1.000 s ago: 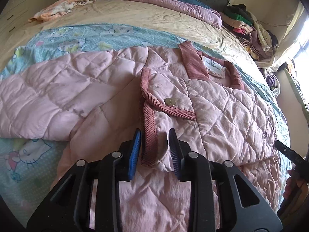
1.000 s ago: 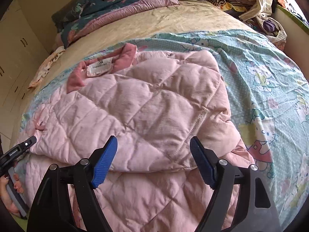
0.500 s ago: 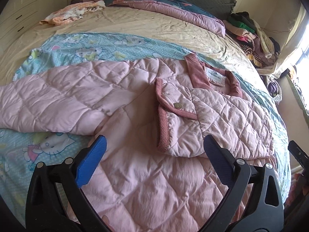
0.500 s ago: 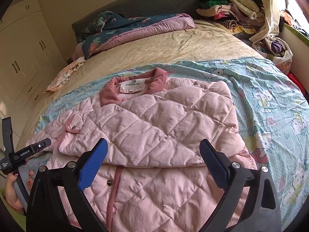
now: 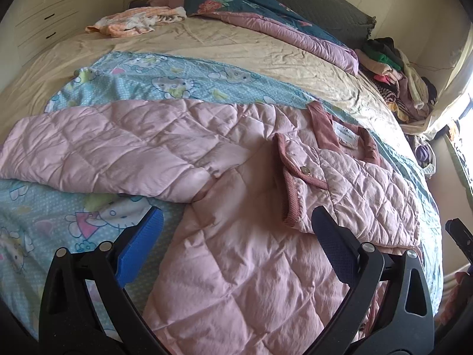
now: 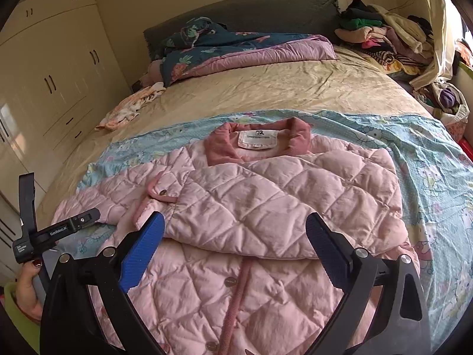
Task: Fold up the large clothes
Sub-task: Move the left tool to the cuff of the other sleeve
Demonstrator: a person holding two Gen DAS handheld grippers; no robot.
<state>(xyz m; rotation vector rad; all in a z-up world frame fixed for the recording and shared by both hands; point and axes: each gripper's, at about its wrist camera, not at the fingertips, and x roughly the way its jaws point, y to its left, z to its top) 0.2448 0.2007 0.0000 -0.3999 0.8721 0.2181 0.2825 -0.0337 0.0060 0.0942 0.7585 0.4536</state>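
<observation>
Lettering "GenRobot.AI" runs in white along the left gripper point(image 6: 56, 232) body at the right camera's left edge, with a smaller sticker below it too small to read. The jacket point(image 6: 266, 207) carries a white neck label point(image 6: 257, 139) with a dark logo and a line of print that stays illegible. Pink and quilted, the jacket lies on a cartoon-cat sheet point(image 6: 428, 159) across the bed point(image 6: 266, 88), one sleeve folded over its front, the other spread out sideways. Both grippers hover above it, jaws wide apart and empty; the right gripper point(image 6: 235, 248) frames the folded sleeve. Behind lie a duvet point(image 6: 236, 50), a clothes pile point(image 6: 384, 35) and a small cloth point(image 6: 130, 109); a wardrobe point(image 6: 44, 74) stands alongside. Only fingers point(image 6: 28, 281) of the left hand show.
</observation>
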